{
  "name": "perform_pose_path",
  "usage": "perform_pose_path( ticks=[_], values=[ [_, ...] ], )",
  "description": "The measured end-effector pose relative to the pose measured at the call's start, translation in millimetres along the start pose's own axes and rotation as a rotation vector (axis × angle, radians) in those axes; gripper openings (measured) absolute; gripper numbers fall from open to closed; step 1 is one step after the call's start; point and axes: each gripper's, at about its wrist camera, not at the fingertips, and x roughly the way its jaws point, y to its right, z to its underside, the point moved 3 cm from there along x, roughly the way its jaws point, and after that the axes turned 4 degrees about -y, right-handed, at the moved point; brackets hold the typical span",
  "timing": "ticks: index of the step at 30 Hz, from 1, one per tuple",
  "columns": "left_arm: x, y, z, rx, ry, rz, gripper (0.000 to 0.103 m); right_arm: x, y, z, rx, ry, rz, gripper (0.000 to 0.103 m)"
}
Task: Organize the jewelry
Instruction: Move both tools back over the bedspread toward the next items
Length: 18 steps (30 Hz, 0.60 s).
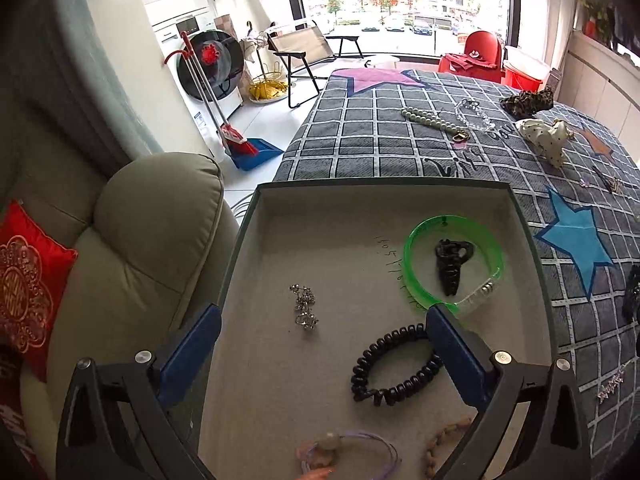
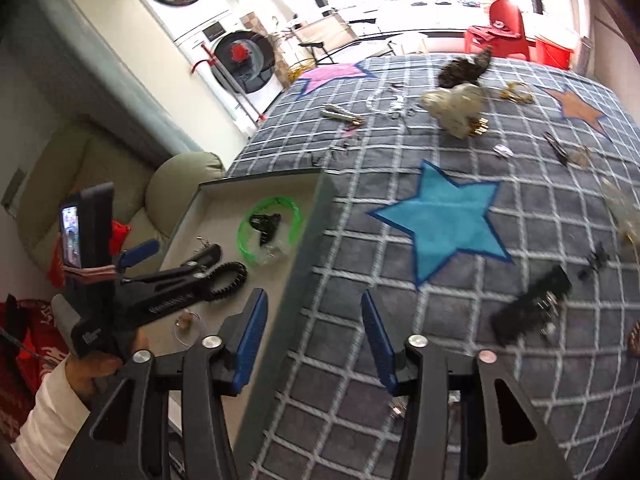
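A grey shallow box (image 1: 256, 208) lies on the checked bedspread (image 1: 380, 140). In it lie a green bangle (image 1: 412, 240), a black claw clip (image 1: 450, 264), a black coil hair tie (image 1: 384, 368), a silver earring cluster (image 1: 305, 306) and a purple cord piece (image 1: 360, 448). My left gripper (image 1: 324, 320) is open and empty above the box; it also shows in the right wrist view (image 2: 176, 250). My right gripper (image 2: 314, 308) is open and empty over the box's right wall (image 2: 300, 256). A black comb clip (image 2: 528, 312) lies right of it.
On the bedspread farther off lie a pearl strand (image 1: 428, 118), a clear bead bracelet (image 1: 474, 114), a cream dotted scrunchie (image 1: 544, 136), a leopard scrunchie (image 1: 528, 102) and small clips (image 2: 564, 152). A beige armchair (image 1: 152, 240) stands left of the box.
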Motion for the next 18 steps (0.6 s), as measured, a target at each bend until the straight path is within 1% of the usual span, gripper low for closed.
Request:
perform_pose_path(
  ticks=[4, 6, 8, 13, 18],
  values=[
    [-17.0, 4.0, 8.2, 0.002, 0.018, 0.008, 0.103, -11.0, 16.8, 16.5, 0.035, 0.004, 0.022, 0.064],
    [-26.7, 8.2, 12.5, 0.007, 0.024, 0.020, 0.103, -17.0, 24.5, 25.7, 0.053, 0.005, 0.023, 0.070],
    [-36.9, 13.6, 16.3, 0.011, 0.035, 0.029, 0.103, -23.4, 31.2, 34.1, 0.067, 0.010, 0.029, 0.079],
    [-67.2, 35.6, 28.3, 0.040, 0.058, 0.081, 0.103, -38.9, 48.7, 54.7, 0.097, 0.014, 0.034, 0.080],
    [-95.2, 65.0, 42.6, 0.083, 0.092, 0.111, 0.103, -54.4, 76.8, 79.8, 0.168, 0.023, 0.050, 0.081]
  ],
)
